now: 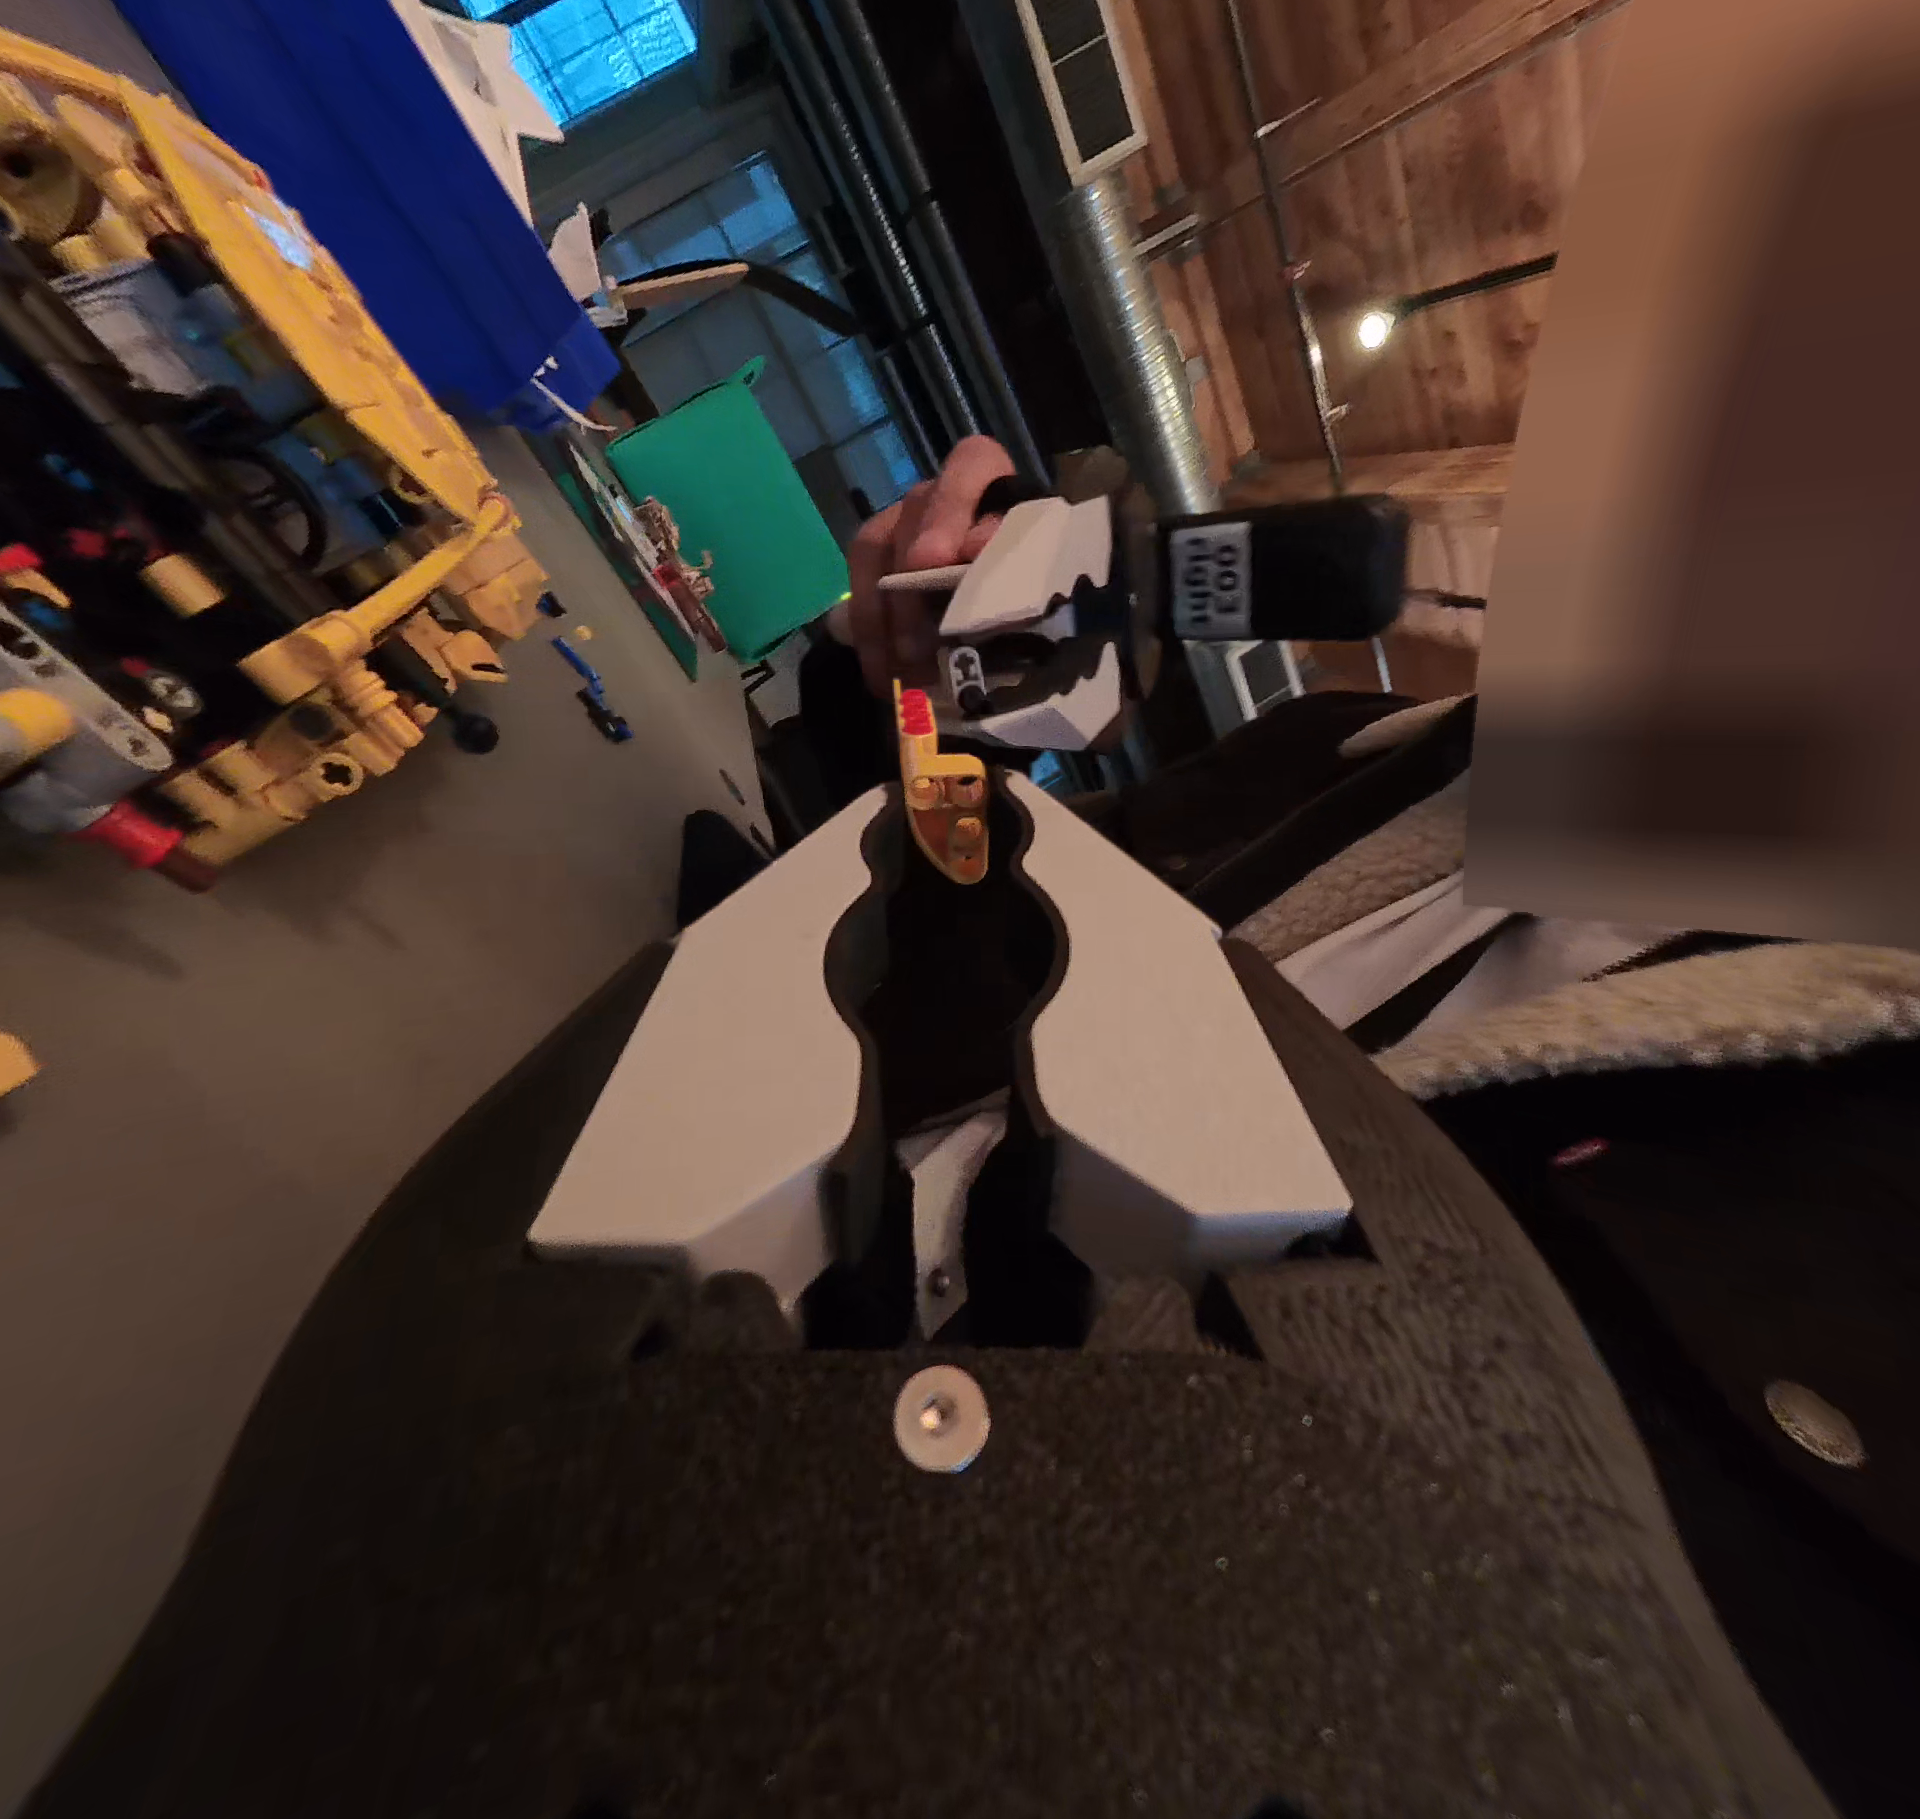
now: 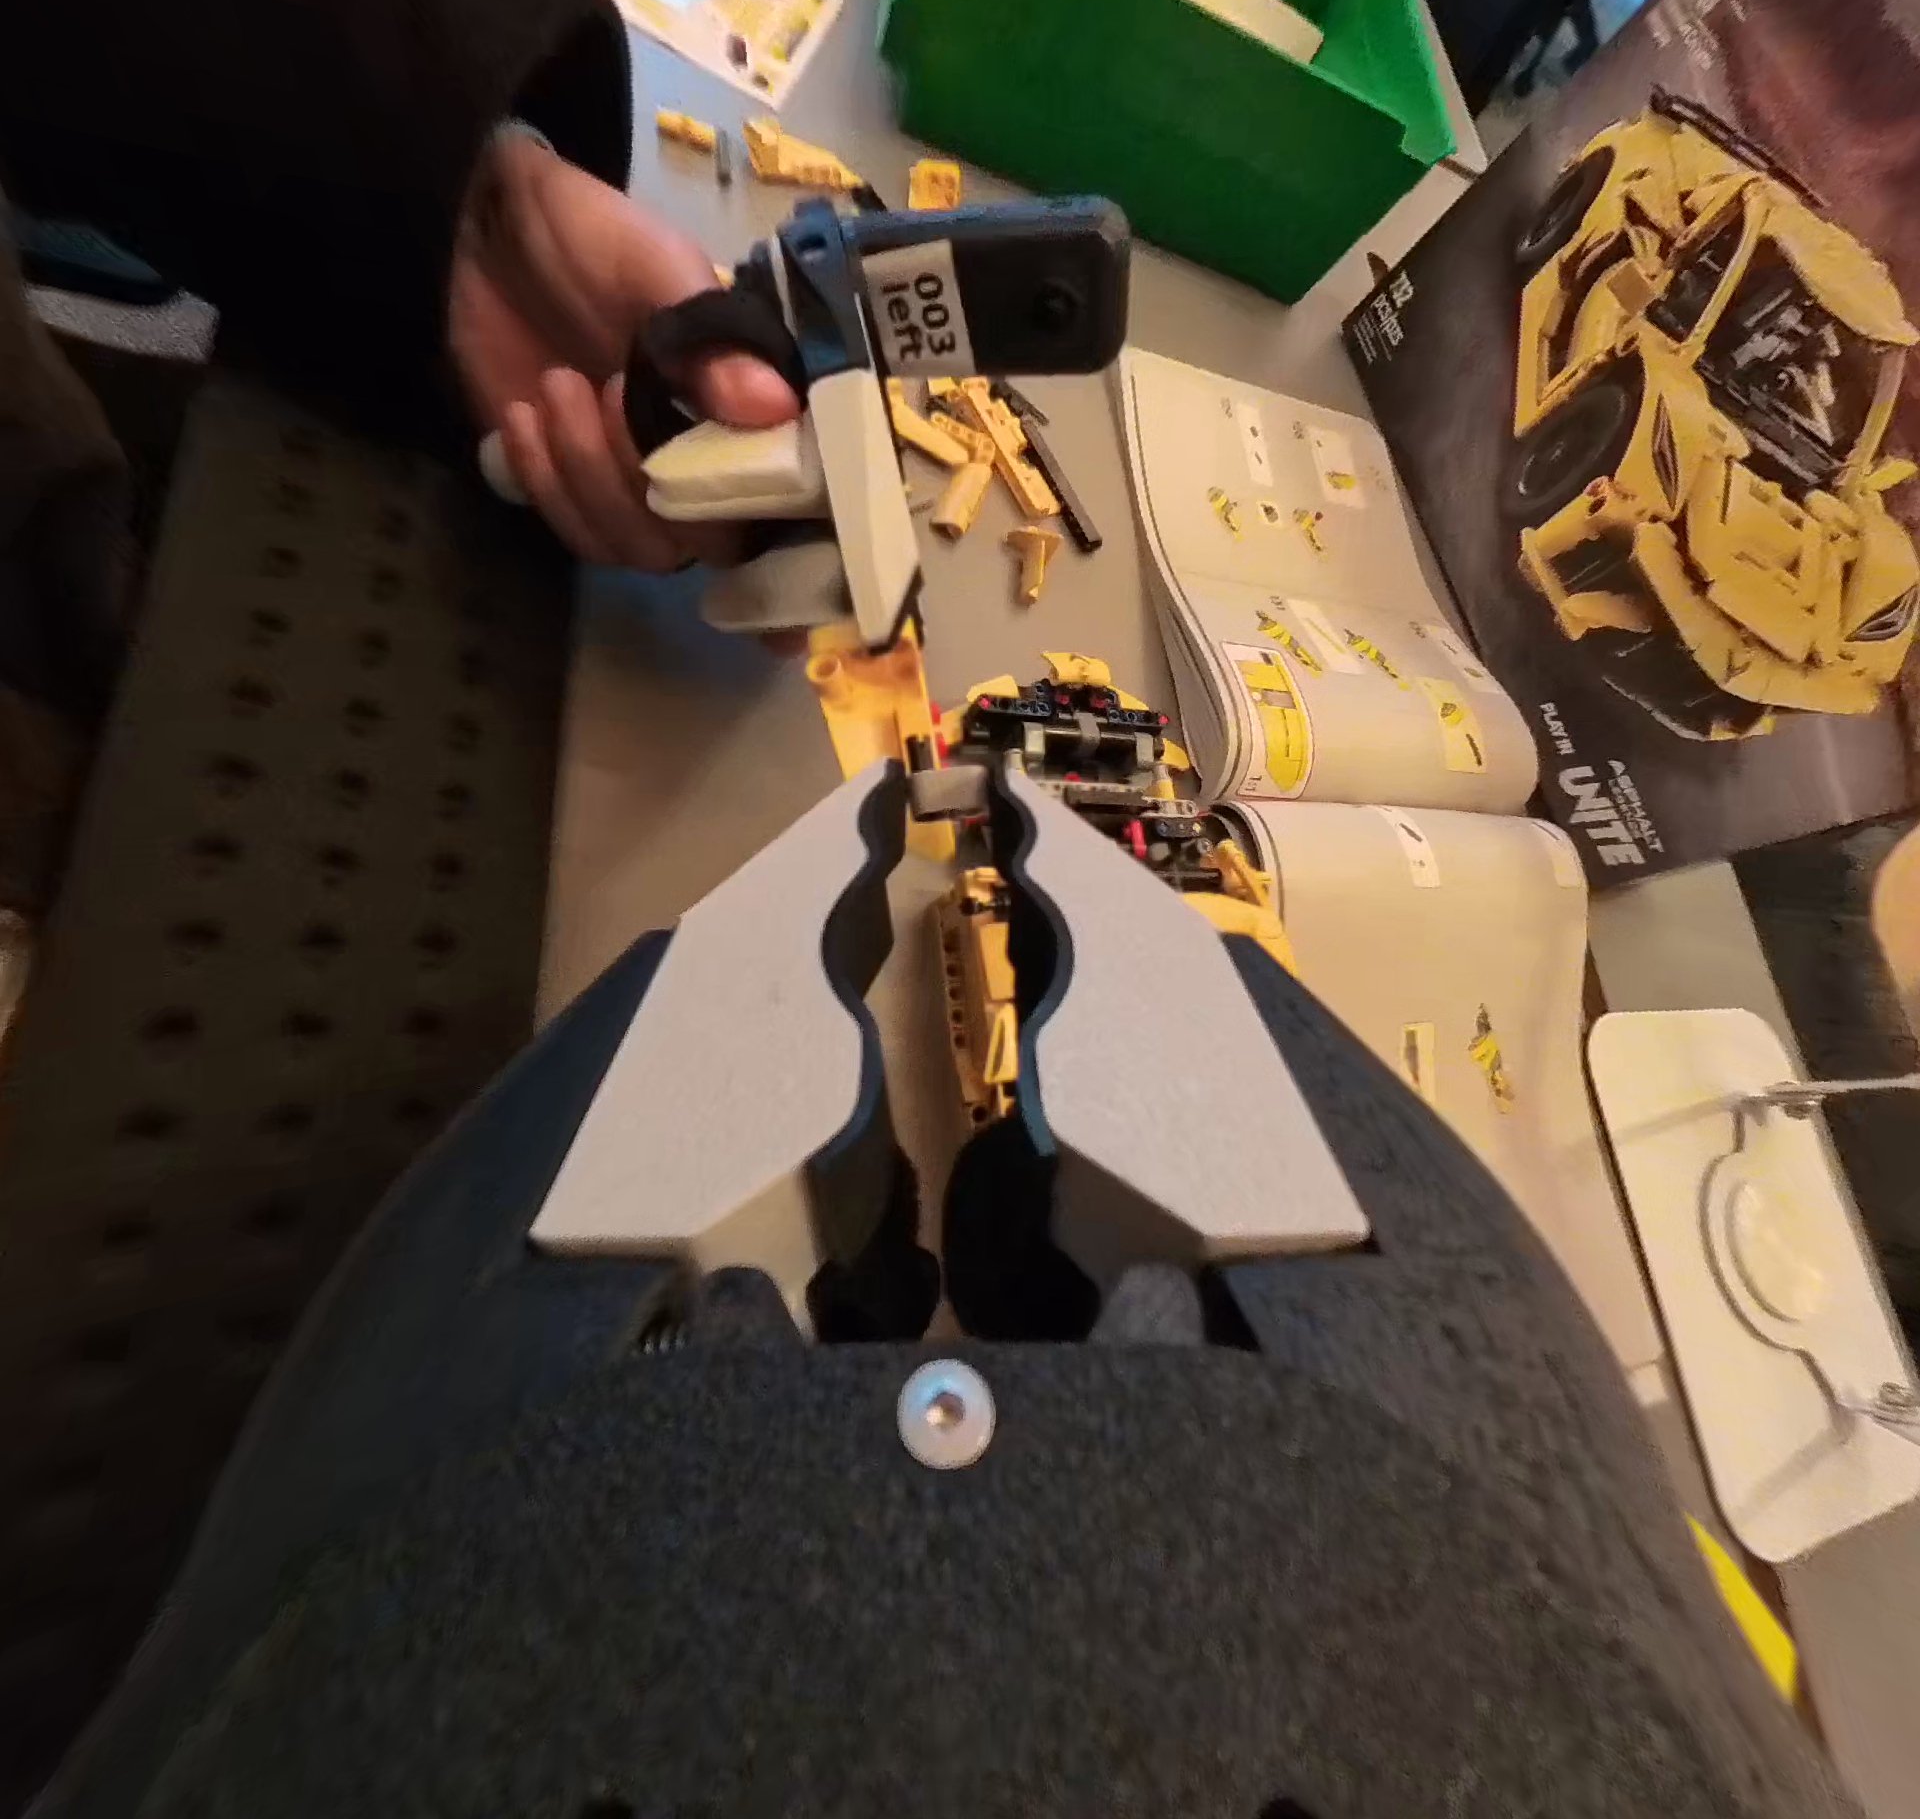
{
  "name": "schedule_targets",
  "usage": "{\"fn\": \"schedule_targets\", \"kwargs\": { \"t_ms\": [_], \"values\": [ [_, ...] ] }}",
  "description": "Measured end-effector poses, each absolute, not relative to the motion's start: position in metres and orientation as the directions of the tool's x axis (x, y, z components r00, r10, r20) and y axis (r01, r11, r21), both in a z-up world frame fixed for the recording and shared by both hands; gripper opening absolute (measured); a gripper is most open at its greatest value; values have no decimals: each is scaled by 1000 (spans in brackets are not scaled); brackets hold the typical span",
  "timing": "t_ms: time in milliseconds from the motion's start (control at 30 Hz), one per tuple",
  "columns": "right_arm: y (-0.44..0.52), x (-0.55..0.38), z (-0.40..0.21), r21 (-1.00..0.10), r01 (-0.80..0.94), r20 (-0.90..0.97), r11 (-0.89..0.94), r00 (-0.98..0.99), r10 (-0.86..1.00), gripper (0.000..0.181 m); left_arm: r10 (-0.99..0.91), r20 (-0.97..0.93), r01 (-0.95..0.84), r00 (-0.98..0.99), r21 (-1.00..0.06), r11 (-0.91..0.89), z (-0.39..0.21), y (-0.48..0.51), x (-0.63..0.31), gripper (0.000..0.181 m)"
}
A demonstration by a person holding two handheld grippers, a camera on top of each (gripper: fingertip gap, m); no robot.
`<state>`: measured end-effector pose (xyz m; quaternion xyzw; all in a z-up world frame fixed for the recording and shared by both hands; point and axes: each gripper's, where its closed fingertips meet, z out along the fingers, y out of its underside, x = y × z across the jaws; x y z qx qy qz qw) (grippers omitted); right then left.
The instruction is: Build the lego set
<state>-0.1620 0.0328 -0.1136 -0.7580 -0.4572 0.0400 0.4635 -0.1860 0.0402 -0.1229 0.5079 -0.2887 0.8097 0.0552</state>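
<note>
Since your left gripper [image 1: 951,793] has its fingers clamped on a small yellow piece [image 1: 948,813] held in the air above the desk [image 2: 665,793], treat it as light, stiff and slick: pinch the flat faces, not the red pins. Your right gripper [image 2: 948,795] is closed on a grey part [image 2: 940,790] of the half-built car [image 2: 1049,782] mid-desk. The car looks brittle at the joints. The open manual [image 2: 1340,626] crowds the right side; the left edge has room.

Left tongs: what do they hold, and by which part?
The left tongs grip a small yellow Lego piece by its lower end; its red-pinned top sticks out.
</note>
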Motion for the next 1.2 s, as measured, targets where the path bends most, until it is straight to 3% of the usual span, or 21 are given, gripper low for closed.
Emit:
{"fn": "schedule_targets", "kwargs": {
  "t_ms": [200,400,633,1200],
  "values": [
    [34,-182,-133,-668,731,410,-139,517,751,15,-273,856,-411,-439,-462,-786,-131,30,-182,15],
    [42,-179,-139,-638,747,422,-185,541,727,15,-240,882,-410,-405,-410,-815,-136,36,-180,15],
    [44,-174,-143,-666,719,396,-199,567,722,14,-202,889,-418,-412,-381,-825,-134,37,-181,18],
    [41,-176,-134,-748,612,310,-256,663,681,15,-255,862,-339,-438,-421,-841,-128,47,-183,14]
  ]
}}
